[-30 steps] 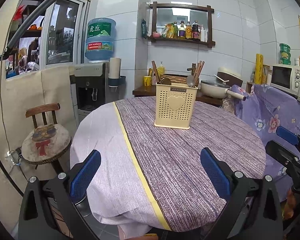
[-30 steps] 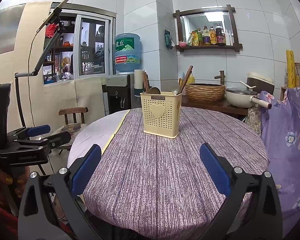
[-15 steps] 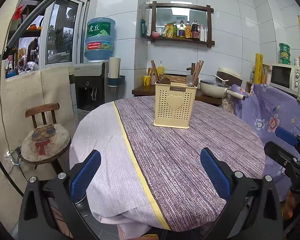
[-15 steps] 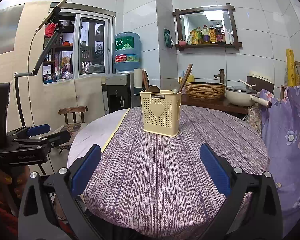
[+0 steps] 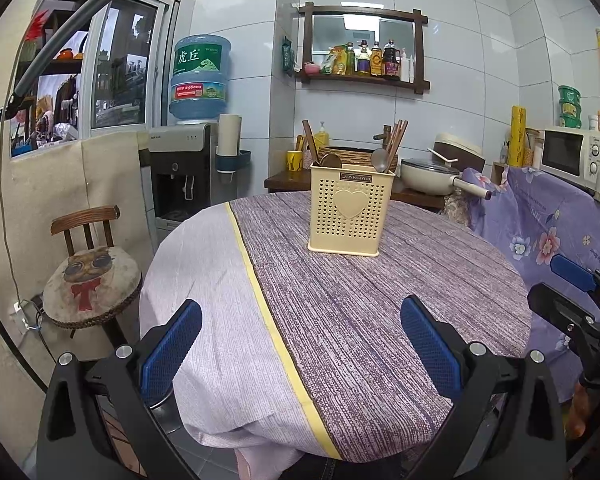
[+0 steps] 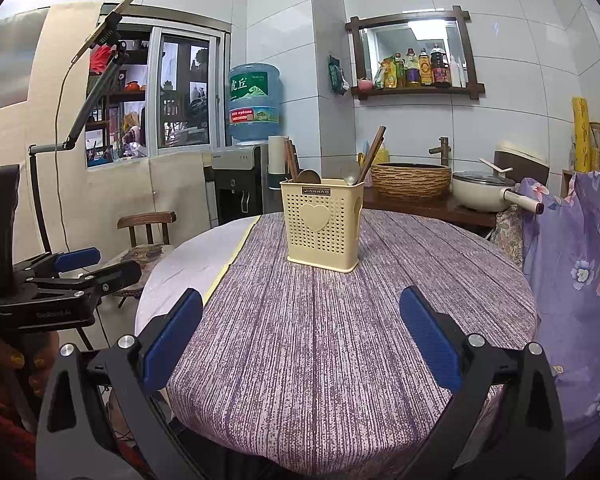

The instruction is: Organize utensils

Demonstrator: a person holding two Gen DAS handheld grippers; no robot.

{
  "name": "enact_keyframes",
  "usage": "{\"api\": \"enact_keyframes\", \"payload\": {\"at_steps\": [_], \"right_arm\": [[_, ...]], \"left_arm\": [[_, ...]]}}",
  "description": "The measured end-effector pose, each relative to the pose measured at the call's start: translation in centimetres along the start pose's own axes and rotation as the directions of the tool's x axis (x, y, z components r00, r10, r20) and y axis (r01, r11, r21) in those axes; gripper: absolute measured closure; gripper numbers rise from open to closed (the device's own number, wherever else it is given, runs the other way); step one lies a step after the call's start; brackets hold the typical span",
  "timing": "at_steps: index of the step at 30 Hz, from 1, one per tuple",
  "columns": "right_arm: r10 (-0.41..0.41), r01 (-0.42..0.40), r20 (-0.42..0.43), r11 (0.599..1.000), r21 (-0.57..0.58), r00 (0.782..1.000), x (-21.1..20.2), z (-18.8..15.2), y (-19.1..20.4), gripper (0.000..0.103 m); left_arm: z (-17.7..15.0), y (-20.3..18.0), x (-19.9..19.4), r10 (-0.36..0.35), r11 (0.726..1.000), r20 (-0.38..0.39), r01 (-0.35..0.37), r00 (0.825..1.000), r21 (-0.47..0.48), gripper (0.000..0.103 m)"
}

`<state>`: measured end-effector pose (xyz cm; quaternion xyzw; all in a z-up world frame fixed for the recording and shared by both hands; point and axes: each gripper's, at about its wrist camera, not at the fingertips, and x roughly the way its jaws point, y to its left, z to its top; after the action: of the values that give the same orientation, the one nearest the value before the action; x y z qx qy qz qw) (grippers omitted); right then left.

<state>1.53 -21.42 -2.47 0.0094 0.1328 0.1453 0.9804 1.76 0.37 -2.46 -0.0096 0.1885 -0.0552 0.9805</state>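
- Both my jaws stood spread, gripping nothing.
- The holder (image 5: 346,210) stood upright on the table (image 5: 340,320), chopsticks (image 6: 372,154) and spoons (image 5: 380,159) already inside.
- No loose utensils showed, so sorting looked finished, or regrouping remained.

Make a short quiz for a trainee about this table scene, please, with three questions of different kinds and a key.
1. True or false: the utensil holder lies tipped over on the table.
2. What shape is embossed on the holder's front?
3. The left gripper and right gripper are: A) both open and empty; B) both shut on spoons; C) one open, one shut.

Key: 1 false, it stands upright; 2 a heart; 3 A.
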Motion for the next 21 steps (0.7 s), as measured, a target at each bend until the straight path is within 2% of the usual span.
{"api": "enact_keyframes", "payload": {"at_steps": [16,21], "right_arm": [[0.001,-0.001,-0.003,1.000,0.000,1.000,0.08,-0.26,-0.11,0.006],[0.002,-0.002,-0.005,1.000,0.004,1.000,0.21,-0.46,-0.12,0.006]], "left_arm": [[-0.13,-0.05,0.04,-0.007,1.000,-0.010,0.007,1.000,-0.010,0.005],[0.01,-0.24,-0.13,0.017,1.000,-0.008,-0.017,1.000,0.000,0.005]]}}
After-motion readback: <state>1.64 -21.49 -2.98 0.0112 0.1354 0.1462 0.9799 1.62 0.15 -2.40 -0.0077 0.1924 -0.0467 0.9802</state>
